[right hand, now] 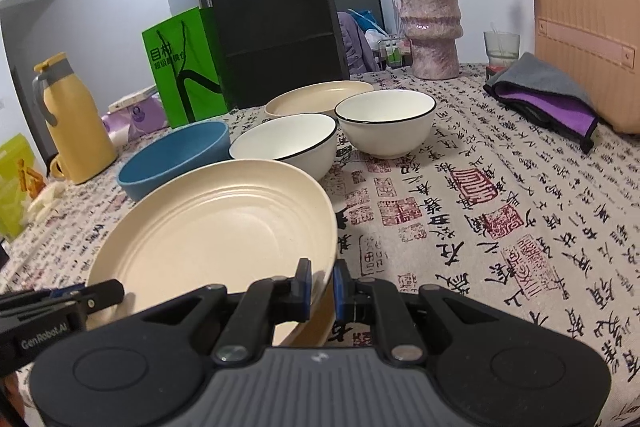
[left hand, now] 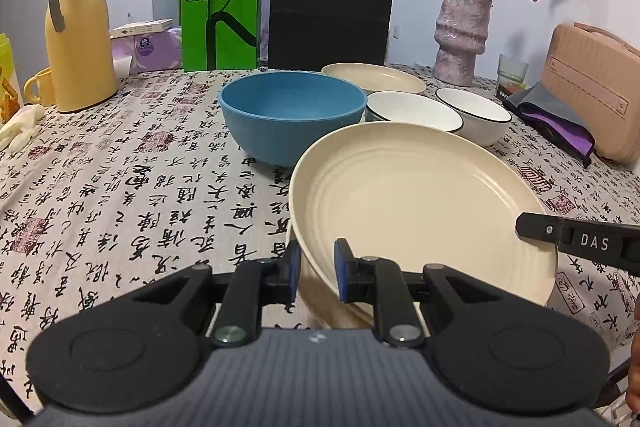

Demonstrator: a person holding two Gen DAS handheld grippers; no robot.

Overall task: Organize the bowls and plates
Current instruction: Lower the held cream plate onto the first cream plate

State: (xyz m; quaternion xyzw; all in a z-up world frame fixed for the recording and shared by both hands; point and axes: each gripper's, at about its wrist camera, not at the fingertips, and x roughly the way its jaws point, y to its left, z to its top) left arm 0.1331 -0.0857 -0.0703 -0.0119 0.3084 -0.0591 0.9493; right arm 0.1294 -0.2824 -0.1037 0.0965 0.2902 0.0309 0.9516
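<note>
The left tongs (left hand: 317, 273) pinch the cream plate's (left hand: 420, 195) near rim and the right tongs (right hand: 322, 289) pinch its opposite edge, holding it tilted above the desk (left hand: 120, 187), probably to stack it on the far plate (left hand: 372, 77) behind the blue bowl (left hand: 292, 115).

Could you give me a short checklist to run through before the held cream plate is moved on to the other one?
1. Left gripper clamped on the near cream plate's rim: ok, the pads sit on either side of the edge.
2. Right gripper clamped on the opposite rim: ok.
3. Plate level: not ok, it tilts, with a shadow showing under its near edge.
4. Far cream plate free to receive it: ok, nothing lies in it.
5. Path to it: not ok at low height, the blue bowl and two black-rimmed white bowls stand between.
6. Plate clear of the tablecloth all round: cannot tell.
</note>
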